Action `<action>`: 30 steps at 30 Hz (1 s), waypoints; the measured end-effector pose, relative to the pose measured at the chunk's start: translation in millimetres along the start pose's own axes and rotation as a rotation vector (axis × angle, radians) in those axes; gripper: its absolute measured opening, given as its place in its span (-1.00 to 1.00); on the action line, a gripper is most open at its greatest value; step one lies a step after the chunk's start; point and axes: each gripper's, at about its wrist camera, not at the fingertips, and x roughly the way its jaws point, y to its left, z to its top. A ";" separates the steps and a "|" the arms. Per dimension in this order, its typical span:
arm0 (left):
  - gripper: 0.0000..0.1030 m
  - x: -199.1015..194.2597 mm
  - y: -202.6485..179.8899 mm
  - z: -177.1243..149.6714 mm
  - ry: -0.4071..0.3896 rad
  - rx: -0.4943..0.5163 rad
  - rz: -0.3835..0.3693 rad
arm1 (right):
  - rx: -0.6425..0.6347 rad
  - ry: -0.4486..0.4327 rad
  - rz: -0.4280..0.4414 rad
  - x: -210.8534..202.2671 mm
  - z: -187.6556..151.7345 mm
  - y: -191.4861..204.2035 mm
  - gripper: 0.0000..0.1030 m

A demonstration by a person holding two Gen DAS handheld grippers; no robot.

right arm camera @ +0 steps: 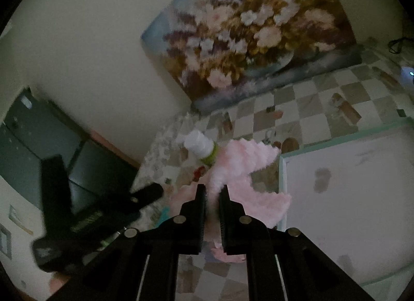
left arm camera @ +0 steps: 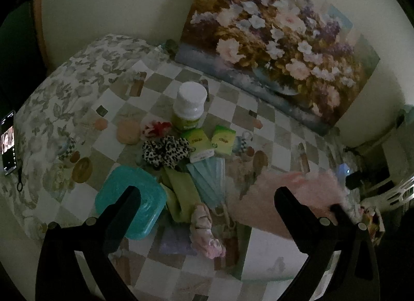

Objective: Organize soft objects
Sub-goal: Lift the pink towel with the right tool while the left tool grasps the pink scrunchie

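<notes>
Pink fluffy cloth point(right arm camera: 240, 169) is clamped between the fingers of the right tool point(right arm camera: 212, 192), at lower centre of the right wrist view. Its long axis runs from the fingertips up and to the right, toward the flower painting point(right arm camera: 248, 34), with a second flap spreading to the right beside the pale board point(right arm camera: 349, 197). In the left wrist view the same cloth point(left arm camera: 292, 197) is a blurred pink band at lower right, stretching from the middle of the frame out to the right edge, above the checkered worktop point(left arm camera: 233, 109).

The left tool point(left arm camera: 207, 192) hangs with its fingers wide apart, holding nothing. Between and beyond them lie a teal lid point(left arm camera: 124, 197), a green cloth point(left arm camera: 181, 192), blue face masks point(left arm camera: 209, 176), a black-and-white spotted scrunchie point(left arm camera: 165, 152) and a pale pink knotted fabric piece point(left arm camera: 205, 231). Further up the frame stands a white-capped bottle point(left arm camera: 190, 105) with two green boxes point(left arm camera: 209, 141) just beside it.
</notes>
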 end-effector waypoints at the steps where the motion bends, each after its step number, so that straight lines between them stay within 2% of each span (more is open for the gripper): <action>1: 1.00 2.8 -2.6 -2.0 0.010 0.012 0.003 | -0.001 -0.012 -0.003 -4.9 1.3 -0.7 -0.80; 4: 0.97 13.9 -10.6 -8.8 0.046 0.046 0.015 | 0.000 -0.041 -0.022 -15.7 5.4 -4.3 -0.80; 11: 0.62 53.7 -26.1 -30.2 0.195 0.127 0.065 | 0.051 -0.012 -0.159 -7.7 5.5 -28.3 -0.80; 19: 0.31 85.1 -26.3 -50.4 0.310 0.179 0.132 | 0.067 -0.010 -0.144 -9.9 3.5 -34.4 -0.80; 21: 0.12 91.5 -24.0 -54.3 0.335 0.181 0.145 | 0.064 -0.006 -0.142 -8.9 3.5 -33.2 -0.80; 23: -0.21 98.0 -21.4 -57.8 0.365 0.170 0.133 | 0.061 -0.004 -0.138 -8.2 3.4 -32.0 -0.80; 26: -0.52 101.0 -19.3 -58.9 0.374 0.159 0.121 | 0.058 -0.004 -0.133 -8.3 4.1 -30.8 -0.80; 28: -0.66 100.7 -17.5 -59.0 0.368 0.148 0.116 | 0.058 -0.005 -0.130 -8.7 3.8 -30.6 -0.80; 30: -0.72 99.4 -15.5 -58.1 0.361 0.135 0.112 | 0.056 -0.003 -0.128 -8.5 3.6 -30.4 -0.80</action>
